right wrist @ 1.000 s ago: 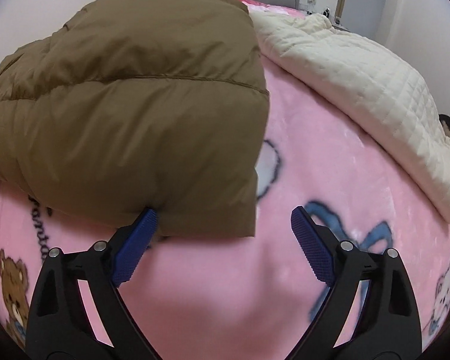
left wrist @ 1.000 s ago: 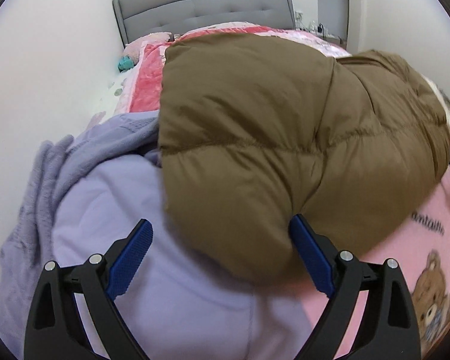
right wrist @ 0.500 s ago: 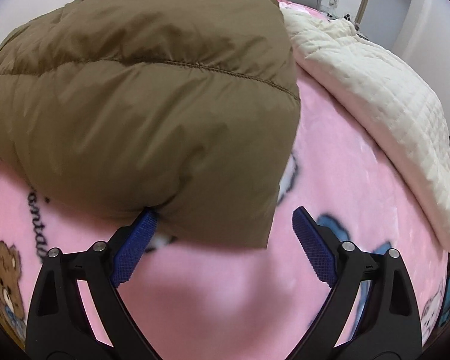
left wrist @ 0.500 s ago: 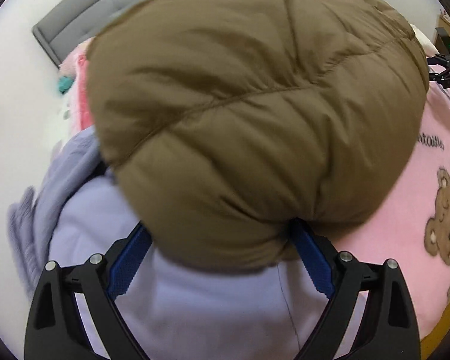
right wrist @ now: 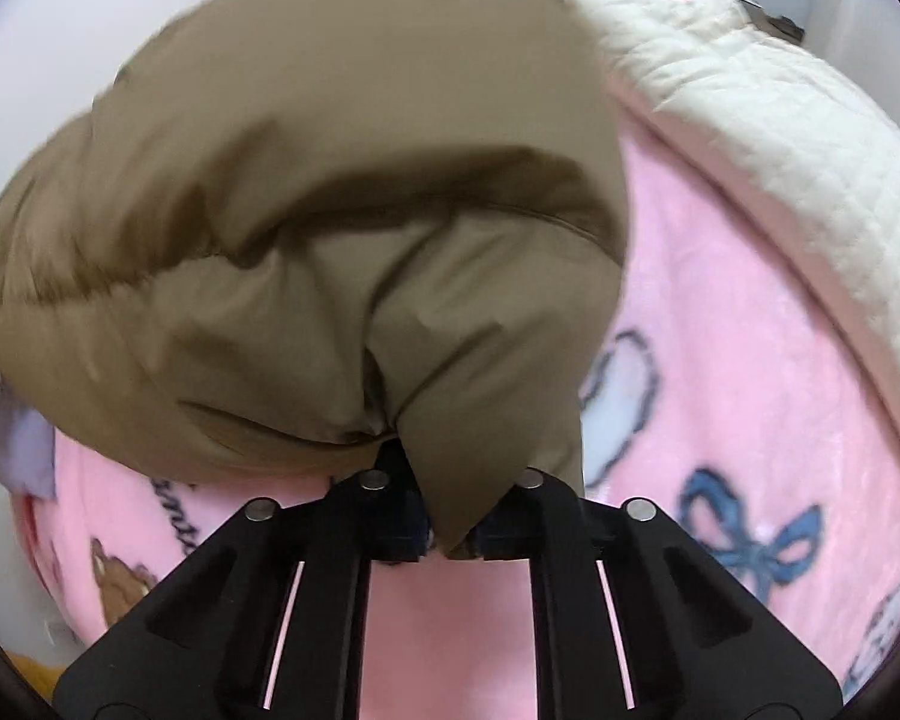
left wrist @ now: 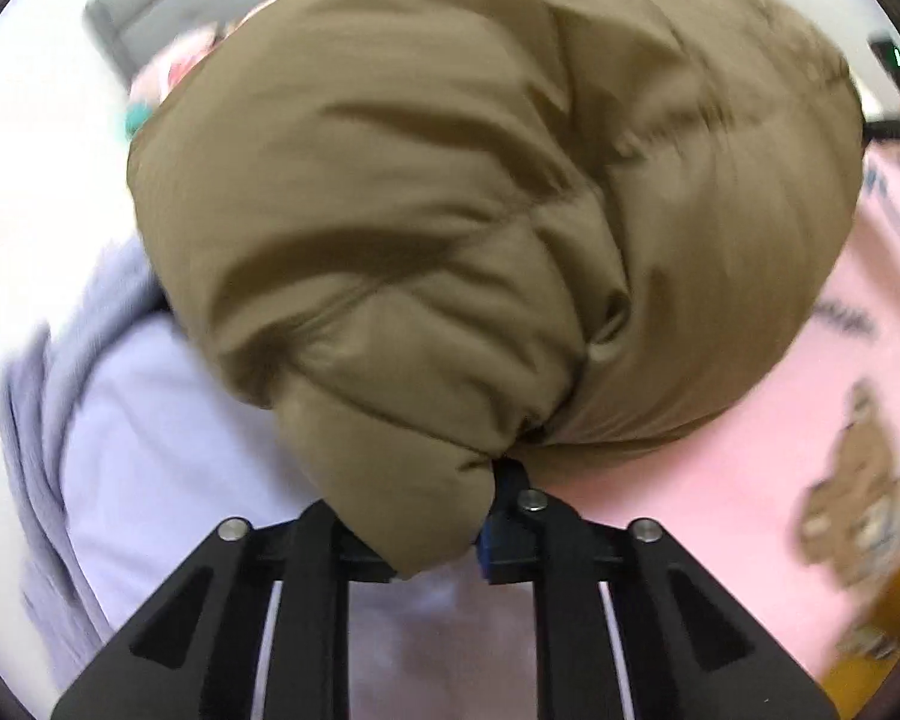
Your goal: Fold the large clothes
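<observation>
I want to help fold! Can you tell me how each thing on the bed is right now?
brown puffy jacket: bunched up, pinched at two spots on its near edge.
left gripper: just closed, shut on the jacket.
right gripper: just closed, shut on the jacket.
purple garment: crumpled, partly under the jacket.
cream quilt: heaped.
pink blanket: spread flat.

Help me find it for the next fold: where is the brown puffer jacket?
The brown puffer jacket lies mid-bed on the pink blanket, pinched at its near edge by both grippers.

left gripper point(left wrist: 480, 516): matte black angular frame, round silver screws, blue pad edge
right gripper point(right wrist: 450, 531): same black frame, four silver screws, slotted arms
</observation>
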Tool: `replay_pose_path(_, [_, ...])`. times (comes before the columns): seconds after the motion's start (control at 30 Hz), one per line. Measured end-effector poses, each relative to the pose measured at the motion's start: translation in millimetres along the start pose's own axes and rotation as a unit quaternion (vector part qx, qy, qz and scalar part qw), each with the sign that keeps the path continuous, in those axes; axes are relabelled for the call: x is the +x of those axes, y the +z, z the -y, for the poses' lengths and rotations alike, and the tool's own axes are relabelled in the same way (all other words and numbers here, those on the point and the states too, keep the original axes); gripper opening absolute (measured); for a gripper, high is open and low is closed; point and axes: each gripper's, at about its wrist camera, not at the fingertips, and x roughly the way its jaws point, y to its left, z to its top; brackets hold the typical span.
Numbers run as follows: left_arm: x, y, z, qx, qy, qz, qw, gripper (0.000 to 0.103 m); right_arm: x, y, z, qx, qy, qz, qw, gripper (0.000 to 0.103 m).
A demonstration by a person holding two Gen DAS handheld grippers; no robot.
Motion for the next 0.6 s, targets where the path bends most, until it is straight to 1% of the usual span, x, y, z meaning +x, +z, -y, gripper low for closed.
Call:
replay_pose_path(0.07, [-13,-3,2,-0.015,-0.007,-0.004,0.9999,0.013,-16,9,4,-0.002,-0.003,-0.003,1.0,0.007])
replay_pose_path(0.2, [-50,-11,1,-0.073,-0.042,-0.003,0.9965,0.013,-51,19,10,0.0,0.009,0.006,1.0,0.006])
replay_pose_path(0.27, [-60,-16,-3,-0.093,-0.055,-0.007,0.9942,0.013,-62,19,11,-0.006,0.0,0.007,1.0,0.006])
replay_pose_path(0.3, [-60,-19,-5,-0.098,-0.061,-0.015,0.9932,0.013,-63,18,14,-0.005,-0.007,-0.001,1.0,0.006])
replay_pose_path(0.33, [-58,-20,-5,-0.097,-0.064,-0.023,0.9929,0.013,-56,24,18,0.0,-0.01,-0.013,1.0,0.006])
replay_pose_path(0.4, [-43,-24,-6,-0.082,-0.054,-0.04,0.9944,0.014,-46,22,20,-0.001,-0.013,-0.028,1.0,0.006])
replay_pose_path(0.43, [-36,-27,-5,-0.079,-0.056,-0.048,0.9941,0.014,-36,22,22,-0.004,-0.016,-0.041,0.999,0.007])
replay_pose_path(0.47, [-26,-27,-11,-0.079,-0.062,-0.058,0.9932,0.014,-26,20,26,0.005,-0.015,-0.05,0.999,0.007])
replay_pose_path(0.5, [-8,-27,-16,-0.086,-0.074,-0.082,0.9902,0.015,-16,19,30,0.012,-0.017,-0.06,0.998,0.007])
replay_pose_path(0.53, [-3,-29,-6,-0.09,-0.077,-0.096,0.9884,0.015,-6,17,32,0.013,-0.022,-0.071,0.997,0.008])
replay_pose_path(0.57, [9,-31,-4,-0.084,-0.078,-0.107,0.9876,0.017,-1,9,30,0.01,-0.029,-0.071,0.997,0.008])
replay_pose_path(0.6, [16,-33,-2,-0.074,-0.069,-0.111,0.9887,0.018,6,8,30,0.01,-0.034,-0.076,0.996,0.009])
